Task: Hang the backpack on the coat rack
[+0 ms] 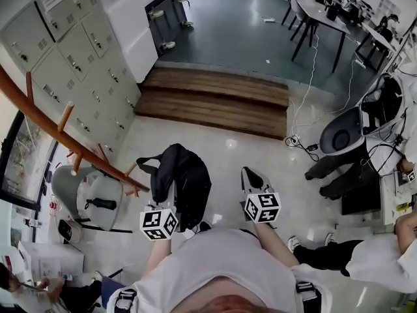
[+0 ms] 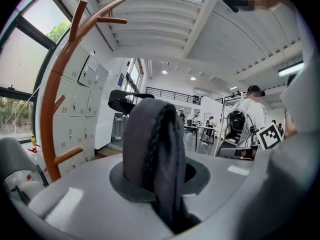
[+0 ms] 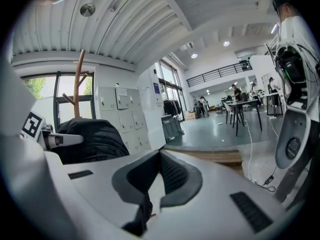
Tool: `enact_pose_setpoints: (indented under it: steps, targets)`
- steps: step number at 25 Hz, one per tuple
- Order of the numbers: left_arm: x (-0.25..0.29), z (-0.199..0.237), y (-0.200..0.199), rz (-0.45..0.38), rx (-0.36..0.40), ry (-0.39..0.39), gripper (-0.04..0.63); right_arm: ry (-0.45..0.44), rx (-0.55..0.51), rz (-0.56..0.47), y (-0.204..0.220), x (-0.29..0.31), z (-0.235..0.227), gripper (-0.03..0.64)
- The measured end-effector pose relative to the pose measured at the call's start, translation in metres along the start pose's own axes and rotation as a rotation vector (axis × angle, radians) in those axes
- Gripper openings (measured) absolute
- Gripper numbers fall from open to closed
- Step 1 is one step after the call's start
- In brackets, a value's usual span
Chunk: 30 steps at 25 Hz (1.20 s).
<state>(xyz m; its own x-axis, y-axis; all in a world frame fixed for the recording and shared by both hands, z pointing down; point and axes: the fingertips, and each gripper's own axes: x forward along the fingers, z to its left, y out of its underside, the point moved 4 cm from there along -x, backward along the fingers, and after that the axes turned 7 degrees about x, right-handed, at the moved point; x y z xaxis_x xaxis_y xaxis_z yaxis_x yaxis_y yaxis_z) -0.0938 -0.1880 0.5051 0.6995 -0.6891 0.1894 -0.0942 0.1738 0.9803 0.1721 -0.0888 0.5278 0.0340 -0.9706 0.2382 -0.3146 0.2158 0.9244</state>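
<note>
A black backpack (image 1: 186, 178) hangs in front of me from my left gripper (image 1: 173, 194), which is shut on its dark top strap (image 2: 152, 149). The strap stands folded up between the jaws. The brown wooden coat rack (image 1: 62, 139) slants across the left of the head view, its pegs close to the left of the bag; in the left gripper view the coat rack (image 2: 52, 109) rises at the left. My right gripper (image 1: 247, 173) is beside the bag on its right, apart from it, tips together with nothing held. In the right gripper view the backpack (image 3: 87, 139) shows at the left.
Grey lockers (image 1: 71, 51) line the wall behind the rack. A grey chair (image 1: 85, 197) stands under the rack. Wooden steps (image 1: 215, 100) lie ahead, with cables (image 1: 296, 139) on the floor. A seated person (image 1: 365, 155) and equipment are at the right.
</note>
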Motion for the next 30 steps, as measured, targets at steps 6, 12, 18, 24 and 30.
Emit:
enact_pose_setpoints:
  steps: [6, 12, 18, 24, 30]
  targets:
    - [0.028, 0.019, -0.004, 0.01, 0.018, 0.023, 0.075, 0.003, 0.011, 0.011, -0.003, 0.032, 0.008, 0.008]
    - [0.035, 0.019, -0.005, 0.009, -0.001, -0.035, 0.075, -0.039, 0.003, 0.022, -0.012, 0.044, -0.003, 0.008]
    - [0.038, 0.017, -0.008, 0.001, -0.032, -0.119, 0.075, -0.102, -0.016, 0.031, -0.024, 0.057, -0.017, 0.008]
    - [0.038, 0.028, -0.005, 0.011, -0.071, -0.222, 0.075, -0.147, -0.006, 0.06, -0.024, 0.066, -0.021, 0.008]
    - [0.045, 0.05, -0.001, 0.037, -0.118, -0.295, 0.075, -0.157, 0.001, 0.068, -0.023, 0.069, -0.029, 0.009]
